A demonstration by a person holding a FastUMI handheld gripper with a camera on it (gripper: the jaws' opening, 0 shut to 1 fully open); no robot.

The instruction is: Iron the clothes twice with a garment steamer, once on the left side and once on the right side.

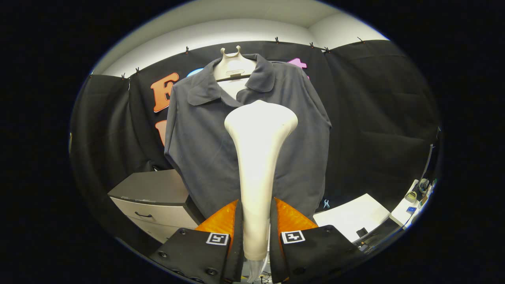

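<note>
Gripper view: the gripper (256, 221) has its two fingers (221, 225) squeezed on both sides of the handle of a smooth cream plastic garment steamer (258, 157). The steamer stands straight up from between the fingers, and its wide round head covers the middle of the chest of a dark grey collared shirt (205, 138). The shirt hangs open at the neck on a cream plastic hanger (233, 65), in front of the black cloth wall (375, 118). Below the shirt's left side stands a grey drawer cabinet (158, 197). Below its right side is a white table (355, 217).
</note>
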